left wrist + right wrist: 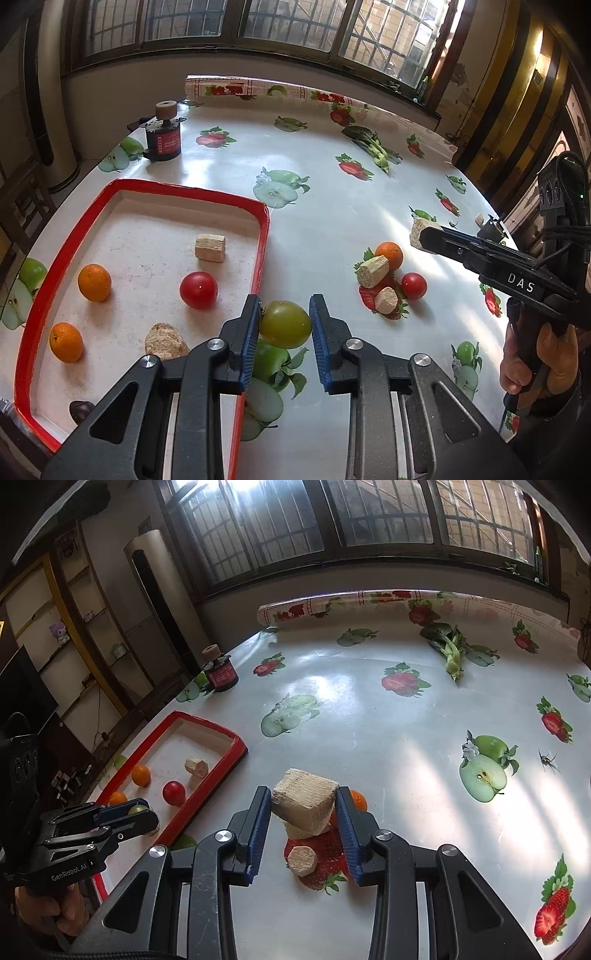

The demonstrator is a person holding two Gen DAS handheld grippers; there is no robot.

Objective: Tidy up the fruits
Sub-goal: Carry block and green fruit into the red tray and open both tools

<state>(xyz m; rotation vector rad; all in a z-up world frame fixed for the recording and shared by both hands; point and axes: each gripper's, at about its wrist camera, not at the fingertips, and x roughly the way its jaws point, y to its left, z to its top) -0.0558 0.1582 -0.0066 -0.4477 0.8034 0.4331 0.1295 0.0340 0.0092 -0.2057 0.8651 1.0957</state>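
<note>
My left gripper (283,325) is shut on a green tomato (285,324), held just right of the red-rimmed tray (263,251). The tray holds two oranges (94,282), a red tomato (198,290), a beige block (209,247) and a tan lump (165,341). My right gripper (301,808) is shut on a large beige block (303,803), held above the table. Below it lie an orange (358,799) and two smaller beige pieces (302,860). In the left wrist view that pile also shows a red tomato (413,285).
A dark jar with a cork lid (163,138) stands at the far left of the table. A leafy green vegetable (371,146) lies at the far side. The tablecloth has printed fruit pictures. A dark fruit (80,410) lies in the tray's near corner.
</note>
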